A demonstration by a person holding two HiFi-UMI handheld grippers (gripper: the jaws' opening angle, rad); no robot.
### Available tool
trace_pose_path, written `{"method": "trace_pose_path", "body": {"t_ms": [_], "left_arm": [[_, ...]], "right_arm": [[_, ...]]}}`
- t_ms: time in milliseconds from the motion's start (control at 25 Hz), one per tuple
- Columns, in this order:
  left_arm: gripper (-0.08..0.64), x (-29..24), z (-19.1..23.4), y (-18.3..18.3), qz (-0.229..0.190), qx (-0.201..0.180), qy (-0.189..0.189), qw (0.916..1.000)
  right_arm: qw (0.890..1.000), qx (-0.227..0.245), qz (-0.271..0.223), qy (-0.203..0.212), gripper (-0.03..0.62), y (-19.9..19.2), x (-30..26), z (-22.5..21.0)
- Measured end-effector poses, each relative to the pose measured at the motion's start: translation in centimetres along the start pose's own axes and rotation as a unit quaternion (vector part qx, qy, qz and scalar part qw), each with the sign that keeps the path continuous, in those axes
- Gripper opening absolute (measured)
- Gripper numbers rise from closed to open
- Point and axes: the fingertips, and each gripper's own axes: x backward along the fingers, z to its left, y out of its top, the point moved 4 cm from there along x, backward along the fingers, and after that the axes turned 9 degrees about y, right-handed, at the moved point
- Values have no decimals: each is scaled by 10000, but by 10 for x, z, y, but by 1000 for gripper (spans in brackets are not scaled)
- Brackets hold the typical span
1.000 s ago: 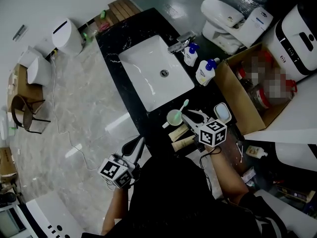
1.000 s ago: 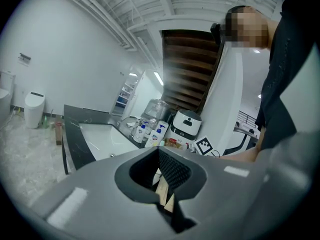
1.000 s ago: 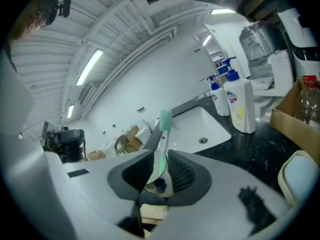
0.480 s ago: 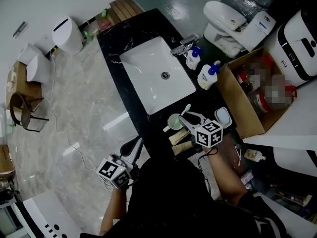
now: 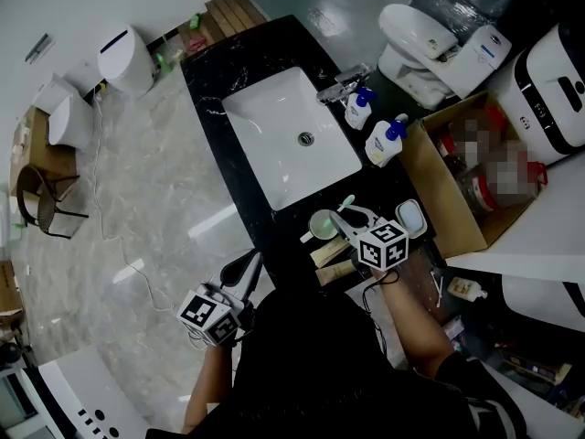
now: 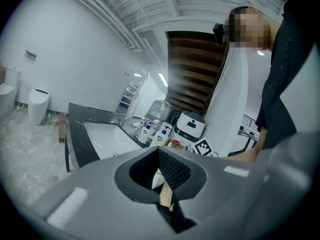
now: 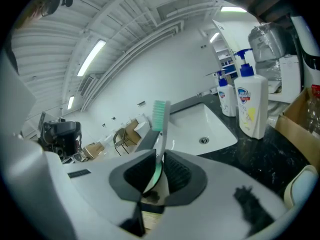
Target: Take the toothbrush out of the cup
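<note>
A pale green cup point(image 5: 320, 225) stands on the black counter point(image 5: 228, 71) in front of the sink. The toothbrush point(image 5: 344, 202), with a green bristle head, sticks up out of it. My right gripper point(image 5: 336, 218) reaches in from the right, just over the cup's rim. In the right gripper view the toothbrush point(image 7: 160, 116) rises between the jaws of the right gripper point(image 7: 157, 171), which are shut on its handle. My left gripper point(image 5: 249, 265) hangs off the counter's front edge, shut and holding nothing. The left gripper view shows the left gripper point(image 6: 158, 159) aimed along the counter.
A white sink point(image 5: 274, 144) fills the counter's middle, with two pump bottles point(image 5: 382, 141) behind it on the right. Two tubes point(image 5: 334, 256) lie near the cup and a small white dish point(image 5: 411, 216) sits to its right. An open cardboard box point(image 5: 439, 190) borders the counter.
My right gripper has edged slightly left toward the cup. The toothbrush and cup keep their places relative to each other, and the left gripper has barely moved.
</note>
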Motion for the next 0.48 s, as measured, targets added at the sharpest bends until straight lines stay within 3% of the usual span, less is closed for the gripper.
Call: {"method": "trace_pose_path", "body": {"t_ms": [480], "left_arm": [[9, 5, -7, 0, -134, 22, -229, 9996]], "right_arm": [[9996, 70, -259, -3, 40, 20, 22, 23]]}}
